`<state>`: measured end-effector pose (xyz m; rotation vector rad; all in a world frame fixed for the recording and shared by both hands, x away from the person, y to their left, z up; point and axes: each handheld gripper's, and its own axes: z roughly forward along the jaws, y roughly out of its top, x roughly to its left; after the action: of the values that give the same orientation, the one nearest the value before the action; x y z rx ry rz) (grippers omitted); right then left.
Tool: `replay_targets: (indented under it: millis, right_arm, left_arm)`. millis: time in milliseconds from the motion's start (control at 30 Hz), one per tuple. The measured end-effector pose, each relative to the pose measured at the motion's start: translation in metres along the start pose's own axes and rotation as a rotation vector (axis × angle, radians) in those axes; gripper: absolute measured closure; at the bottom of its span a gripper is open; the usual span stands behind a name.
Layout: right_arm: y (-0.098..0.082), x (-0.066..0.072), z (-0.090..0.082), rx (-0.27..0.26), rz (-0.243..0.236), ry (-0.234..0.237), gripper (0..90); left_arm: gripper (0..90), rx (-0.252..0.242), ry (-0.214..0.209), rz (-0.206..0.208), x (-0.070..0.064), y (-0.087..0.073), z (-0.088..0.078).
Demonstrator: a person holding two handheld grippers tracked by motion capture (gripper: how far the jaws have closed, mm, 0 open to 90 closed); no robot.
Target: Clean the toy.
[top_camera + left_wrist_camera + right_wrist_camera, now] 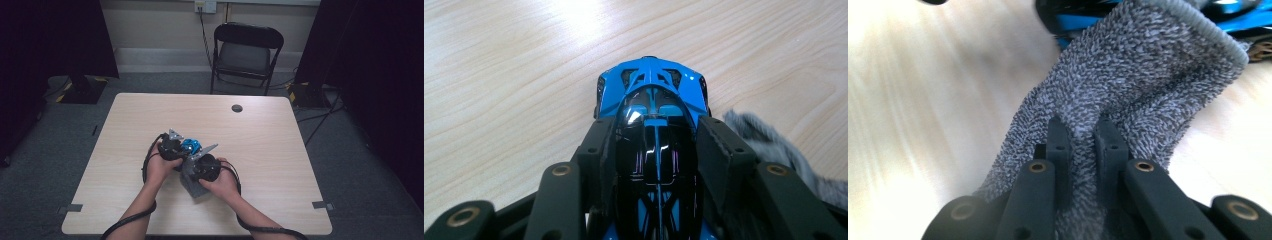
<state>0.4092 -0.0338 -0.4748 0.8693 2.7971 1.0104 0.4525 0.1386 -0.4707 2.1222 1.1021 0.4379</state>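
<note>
The left gripper [656, 150] clamps the blue toy car [651, 95] lengthwise (nose pointing away), while the right gripper [1083, 135], pinching the grey cloth [1143, 75], sits just beside it.

I am working in a recording bay, a lab or studio room rather than a home. I see a plain light-wood table [260, 130] with a round cable port [237, 108] standing alone on grey carpet [60, 150]. Black curtains [55, 35] hang at both sides. A black folding chair [247, 52] stands against the pale back wall, under a wall socket [205, 6] with a cable running down. Tape marks [322, 205] sit at the table's near corners, and yellow-black hazard tape [300, 90] marks the floor equipment.
</note>
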Motion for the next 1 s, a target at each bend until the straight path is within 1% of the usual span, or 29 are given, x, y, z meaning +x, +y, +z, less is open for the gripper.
replay_targets:
  millis: [133, 300, 367, 433, 467, 533, 700, 767, 933, 1000]
  right_arm:
    - [0.000, 0.006, 0.000, 0.007, -0.019, 0.020, 80.1]
    - [-0.001, 0.008, -0.001, 0.013, -0.033, 0.040, 80.1]
    - [-0.002, 0.010, -0.002, 0.015, -0.045, 0.047, 80.1]
    - [-0.003, 0.010, -0.004, 0.023, -0.046, 0.056, 80.1]
    - [-0.004, 0.010, -0.005, 0.023, -0.047, 0.060, 80.2]
    - [-0.005, 0.009, -0.007, 0.023, -0.043, 0.067, 80.2]
    - [-0.009, 0.004, -0.018, 0.016, -0.043, 0.074, 80.2]
    - [-0.010, 0.001, -0.024, 0.011, -0.046, 0.065, 80.2]
    - [-0.012, -0.009, -0.039, -0.002, -0.029, 0.065, 80.2]
    - [-0.014, -0.015, -0.044, -0.006, -0.016, 0.056, 80.3]
  left_arm:
    - [51.5, -0.013, -0.002, -0.015, -0.001, -0.001, 0.001]
    - [51.6, -0.010, -0.001, -0.010, -0.001, -0.001, 0.000]
    - [51.5, -0.017, -0.004, -0.018, -0.001, -0.001, 0.001]
    - [51.6, -0.015, -0.002, -0.015, -0.001, -0.001, 0.001]
    - [51.5, -0.008, 0.000, -0.005, -0.001, -0.001, 0.000]
    - [51.6, -0.010, 0.000, -0.006, -0.001, -0.001, 0.000]
    - [51.5, -0.011, 0.002, -0.005, -0.001, -0.001, 0.000]
    - [51.6, -0.009, 0.003, -0.006, -0.001, -0.001, 0.000]
    - [51.6, -0.006, 0.004, -0.005, -0.001, 0.000, 0.000]
    - [51.5, -0.007, 0.004, -0.007, -0.001, 0.000, 0.000]
